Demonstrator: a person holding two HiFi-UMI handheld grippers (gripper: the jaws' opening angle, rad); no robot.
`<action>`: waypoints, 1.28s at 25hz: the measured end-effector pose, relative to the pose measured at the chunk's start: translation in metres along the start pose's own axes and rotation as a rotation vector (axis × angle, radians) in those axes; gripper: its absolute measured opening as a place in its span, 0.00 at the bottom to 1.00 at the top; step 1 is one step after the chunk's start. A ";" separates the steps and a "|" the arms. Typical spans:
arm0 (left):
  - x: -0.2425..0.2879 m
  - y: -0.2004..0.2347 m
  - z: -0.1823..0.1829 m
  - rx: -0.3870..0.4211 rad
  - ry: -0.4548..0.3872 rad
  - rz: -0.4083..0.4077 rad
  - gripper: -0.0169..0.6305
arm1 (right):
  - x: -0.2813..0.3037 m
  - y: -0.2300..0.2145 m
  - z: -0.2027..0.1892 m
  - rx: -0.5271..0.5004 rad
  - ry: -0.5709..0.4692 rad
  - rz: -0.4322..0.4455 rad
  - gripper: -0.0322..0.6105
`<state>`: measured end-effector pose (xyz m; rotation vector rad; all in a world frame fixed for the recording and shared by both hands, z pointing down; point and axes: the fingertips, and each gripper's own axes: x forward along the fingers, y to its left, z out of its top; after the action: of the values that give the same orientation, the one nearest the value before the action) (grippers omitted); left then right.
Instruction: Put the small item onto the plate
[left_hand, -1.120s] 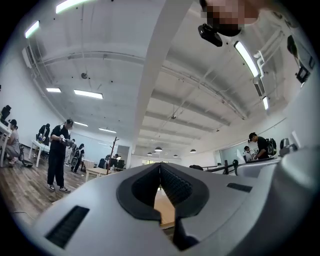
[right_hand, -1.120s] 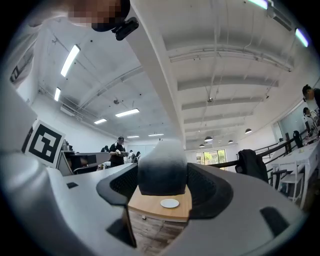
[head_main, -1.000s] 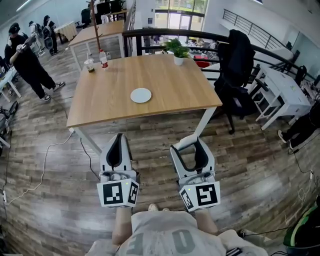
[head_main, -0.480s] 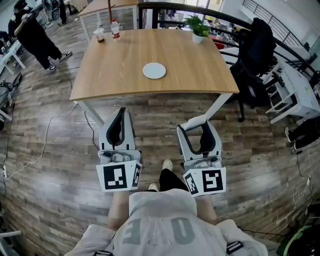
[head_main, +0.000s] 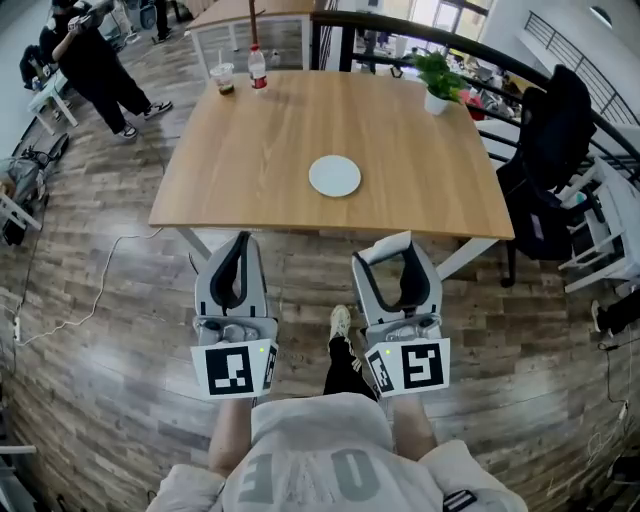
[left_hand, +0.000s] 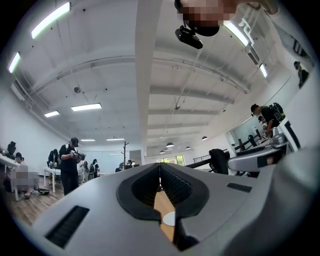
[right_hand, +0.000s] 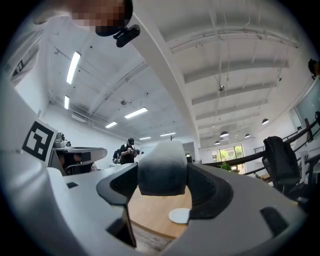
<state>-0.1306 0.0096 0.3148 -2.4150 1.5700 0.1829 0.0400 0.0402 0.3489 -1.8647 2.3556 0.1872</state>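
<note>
In the head view, the left gripper (head_main: 238, 248) and the right gripper (head_main: 392, 258) are held side by side above the wooden floor (head_main: 120, 340), just short of the near edge of a wooden table (head_main: 250, 160). A white plate (head_main: 334, 176) lies near the middle of the table, well apart from both grippers, and a cup (head_main: 222, 78), a bottle (head_main: 257, 66) and a potted plant (head_main: 437, 85) stand along the far side. The small item (head_main: 384, 250), white, sits across the right gripper's tips. In the left gripper view, the left gripper (left_hand: 160, 172) has its jaws pressed together with nothing between them; the table (left_hand: 164, 205) and plate (left_hand: 169, 218) show below the tips. In the right gripper view, the right gripper (right_hand: 165, 184) is clamped on the small item (right_hand: 162, 162), a rounded pale block, with the plate (right_hand: 179, 215) beyond it on the table (right_hand: 150, 210).
</note>
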 end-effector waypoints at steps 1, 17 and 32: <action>0.016 0.004 -0.003 -0.006 -0.005 0.014 0.04 | 0.015 -0.009 0.002 -0.016 -0.007 0.006 0.53; 0.239 0.032 -0.012 0.008 -0.047 0.145 0.04 | 0.207 -0.149 -0.002 -0.021 0.025 0.079 0.53; 0.310 0.003 -0.014 0.029 -0.033 0.033 0.04 | 0.234 -0.192 -0.011 0.080 0.036 0.006 0.53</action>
<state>-0.0066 -0.2685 0.2525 -2.3531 1.5882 0.2036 0.1738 -0.2295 0.3143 -1.8392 2.3556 0.0591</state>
